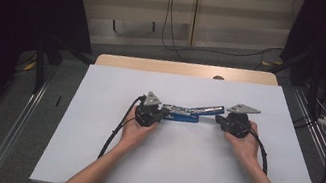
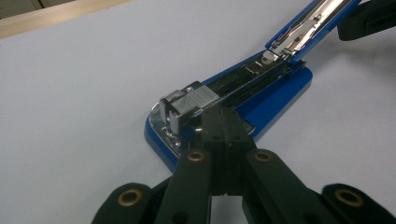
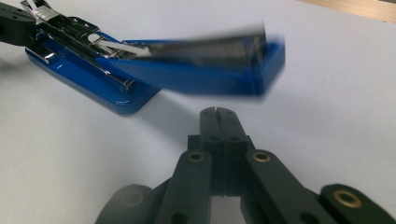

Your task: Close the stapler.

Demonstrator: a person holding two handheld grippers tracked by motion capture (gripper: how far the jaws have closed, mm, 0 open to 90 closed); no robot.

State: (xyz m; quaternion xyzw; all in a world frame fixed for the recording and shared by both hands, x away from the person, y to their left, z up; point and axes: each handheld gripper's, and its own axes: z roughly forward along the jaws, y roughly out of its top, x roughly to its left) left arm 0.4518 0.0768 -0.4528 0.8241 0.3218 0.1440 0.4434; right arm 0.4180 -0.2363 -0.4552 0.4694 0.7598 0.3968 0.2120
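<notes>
Both tongs shut | blue stapler (image 1: pixel 182 114) lid swung open | white tbl (image 1: pixel 177 170) | cables (image 1: pixel 173 22) behind

A lab-like recording space: white-topped table (image 1: pixel 176 175), floor rails (image 1: pixel 10 140), trailing cables (image 1: pixel 169 16), dark curtains (image 1: pixel 6 18).

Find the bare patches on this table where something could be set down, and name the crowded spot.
Free: the white table left of the left gripper, right of the right gripper, and the far strip. Crowded: the middle, where both shut grippers flank the opened blue stapler.
</notes>
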